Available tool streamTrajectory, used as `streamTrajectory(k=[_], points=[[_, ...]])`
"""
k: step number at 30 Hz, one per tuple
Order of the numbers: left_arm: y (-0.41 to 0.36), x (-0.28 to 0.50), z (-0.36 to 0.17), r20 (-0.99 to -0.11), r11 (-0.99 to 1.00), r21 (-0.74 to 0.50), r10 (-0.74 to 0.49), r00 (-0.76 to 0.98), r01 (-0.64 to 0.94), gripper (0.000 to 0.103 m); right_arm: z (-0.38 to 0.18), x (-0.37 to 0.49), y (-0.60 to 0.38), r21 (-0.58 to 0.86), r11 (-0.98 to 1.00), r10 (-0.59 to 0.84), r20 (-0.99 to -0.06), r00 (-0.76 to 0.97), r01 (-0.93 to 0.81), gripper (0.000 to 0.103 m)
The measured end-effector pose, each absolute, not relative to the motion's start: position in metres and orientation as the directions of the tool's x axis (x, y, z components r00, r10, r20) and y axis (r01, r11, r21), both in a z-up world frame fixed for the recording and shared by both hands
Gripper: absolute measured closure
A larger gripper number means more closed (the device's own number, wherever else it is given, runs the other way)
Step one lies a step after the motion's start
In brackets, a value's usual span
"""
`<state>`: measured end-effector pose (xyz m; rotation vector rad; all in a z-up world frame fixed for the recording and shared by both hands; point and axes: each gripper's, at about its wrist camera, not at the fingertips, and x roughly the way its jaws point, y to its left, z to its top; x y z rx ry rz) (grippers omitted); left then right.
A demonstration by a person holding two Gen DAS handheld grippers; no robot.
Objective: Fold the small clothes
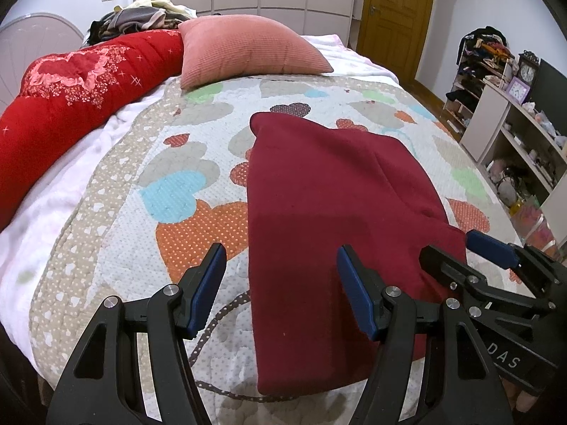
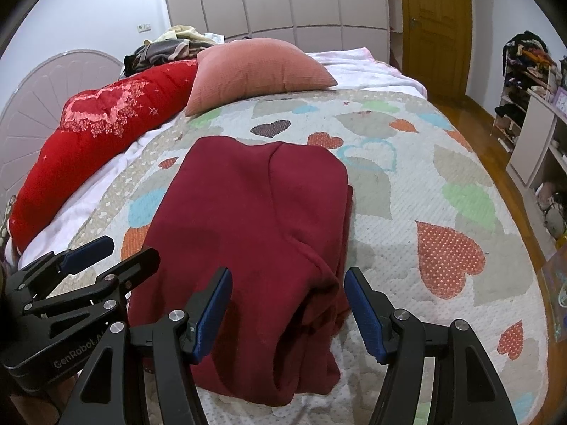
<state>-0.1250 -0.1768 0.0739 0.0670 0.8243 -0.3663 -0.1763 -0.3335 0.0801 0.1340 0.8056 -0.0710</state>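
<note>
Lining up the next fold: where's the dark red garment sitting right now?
The dark red garment lies folded on the heart-print quilt, directly ahead of both open grippers, with the pink cushion beyond it at the far end.

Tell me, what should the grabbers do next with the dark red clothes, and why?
Probably close both on the near edge. The dark red garment lies partly folded, still long, and the left gripper and right gripper hang open over that edge.
</note>
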Motion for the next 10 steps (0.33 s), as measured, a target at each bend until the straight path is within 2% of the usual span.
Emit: streamTrajectory(k=[10], points=[[-0.1690,-0.1201,0.0733,-0.708,0.936,-0.104,-0.308,0.636,0.337,0.038,0.0748,-0.1732,-0.3325,0.096,0.989,-0.006,-0.730,0.684,0.111,0.039]])
